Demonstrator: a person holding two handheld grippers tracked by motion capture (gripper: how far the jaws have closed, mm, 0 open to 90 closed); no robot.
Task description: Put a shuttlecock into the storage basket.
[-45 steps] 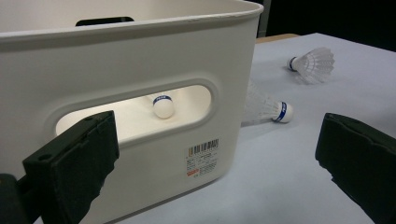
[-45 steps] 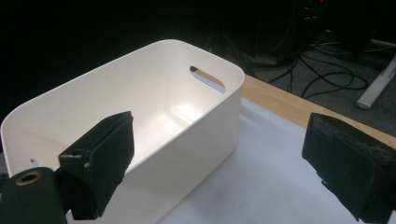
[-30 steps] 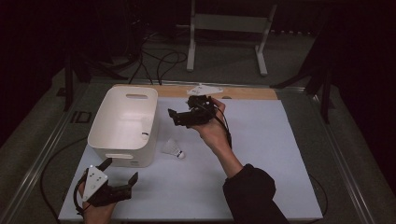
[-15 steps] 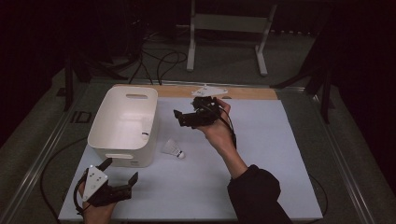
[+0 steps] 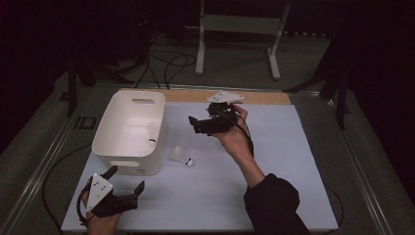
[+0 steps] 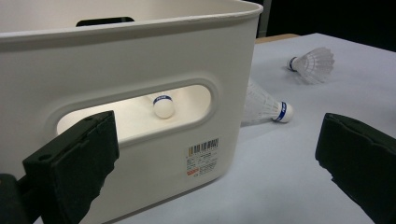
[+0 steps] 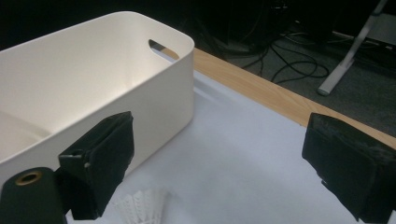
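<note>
High view: shuttlecock (image 5: 181, 156) below right tongs (image 5: 196, 125)

Two black hand-held grippers, left gripper (image 5: 128, 179) topped by a grey three-cornered plate, blocky matte-black jaw pads (edges slightly rough), brass-coloured ring beside the right gripper (image 7: 219, 163) jaw, thin black cable trailing, dark sleeve (image 5: 272, 203) on the right forearm, possibly black.

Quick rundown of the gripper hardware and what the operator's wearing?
Both grippers are black. The left gripper carries a grey three-cornered plate on top and trails a black cable; its jaws are blocky black pads. The right gripper has the same plate and a cable along the wrist. The right arm wears a dark sleeve.
</note>
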